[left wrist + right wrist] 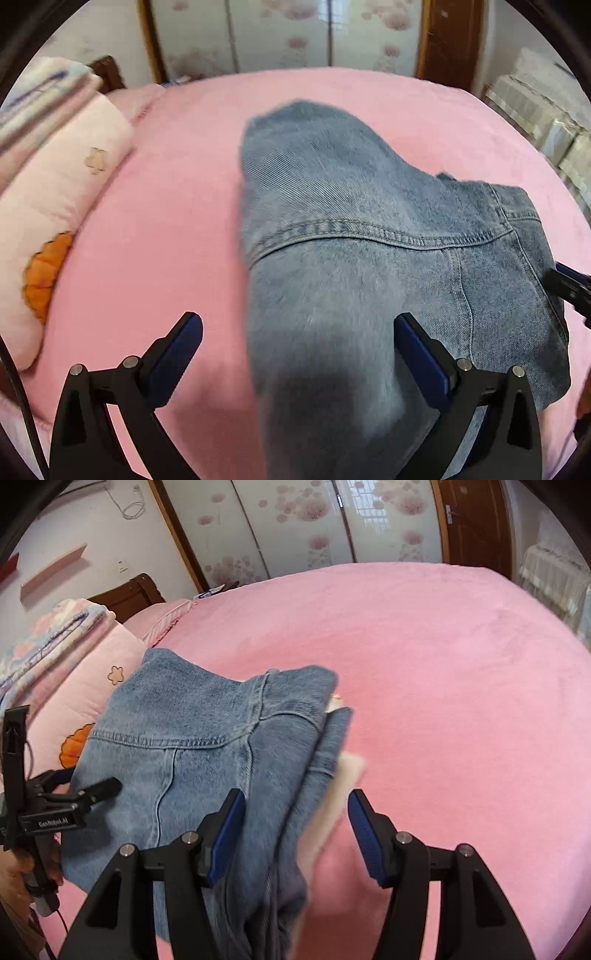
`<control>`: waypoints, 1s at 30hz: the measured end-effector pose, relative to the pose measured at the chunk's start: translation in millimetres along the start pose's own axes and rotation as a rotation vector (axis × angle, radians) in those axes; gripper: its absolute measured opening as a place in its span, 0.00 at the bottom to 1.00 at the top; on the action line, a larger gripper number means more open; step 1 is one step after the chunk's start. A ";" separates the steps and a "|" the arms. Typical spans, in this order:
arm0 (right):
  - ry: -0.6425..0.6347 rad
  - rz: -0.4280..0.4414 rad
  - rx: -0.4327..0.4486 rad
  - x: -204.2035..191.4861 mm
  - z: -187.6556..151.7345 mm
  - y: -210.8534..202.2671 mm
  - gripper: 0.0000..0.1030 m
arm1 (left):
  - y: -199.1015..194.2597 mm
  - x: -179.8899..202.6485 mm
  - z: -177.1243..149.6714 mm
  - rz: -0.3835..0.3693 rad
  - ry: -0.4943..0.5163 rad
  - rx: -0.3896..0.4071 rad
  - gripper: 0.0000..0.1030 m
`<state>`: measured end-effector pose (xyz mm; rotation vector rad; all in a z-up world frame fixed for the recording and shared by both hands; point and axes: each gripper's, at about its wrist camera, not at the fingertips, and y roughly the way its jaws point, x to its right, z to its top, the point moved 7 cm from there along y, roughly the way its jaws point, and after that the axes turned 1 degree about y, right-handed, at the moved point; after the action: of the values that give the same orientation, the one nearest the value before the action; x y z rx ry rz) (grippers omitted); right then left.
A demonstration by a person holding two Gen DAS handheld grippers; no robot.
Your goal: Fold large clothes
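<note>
A pair of blue denim jeans (351,229) lies folded in layers on the pink bed (166,221). My left gripper (298,325) is open, its fingers either side of the near left edge of the jeans. In the right wrist view the jeans (207,738) show stacked layers and a pale lining at their right edge. My right gripper (297,806) is open, its fingers astride that right edge. The left gripper (107,786) shows at the jeans' left side, and the right gripper's tip (569,288) shows at the far right of the left wrist view.
A pale pink quilt with an orange flower (48,229) and folded bedding (55,635) lie along the bed's left side. A dark wooden headboard (133,594) and flowered wardrobe doors (314,524) stand behind. A covered radiator (546,118) is at the right.
</note>
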<state>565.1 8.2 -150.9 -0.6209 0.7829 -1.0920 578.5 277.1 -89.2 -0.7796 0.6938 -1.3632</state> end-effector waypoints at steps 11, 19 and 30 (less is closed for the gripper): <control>-0.029 -0.052 0.018 2.2 -23.8 -109.6 0.56 | -130.9 5.1 -31.0 0.033 -0.180 0.086 1.00; -0.066 -0.051 0.062 -10.7 -55.8 -212.2 0.57 | -234.4 45.8 -78.8 0.020 -0.169 0.127 1.00; -0.077 -0.050 0.124 -5.2 -110.2 -318.9 0.57 | -345.5 104.8 -136.3 -0.052 -0.075 0.199 1.00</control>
<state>304.8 -103.8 32.2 -0.5764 0.6310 -1.1466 278.4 147.3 115.8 -0.6897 0.4732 -1.4189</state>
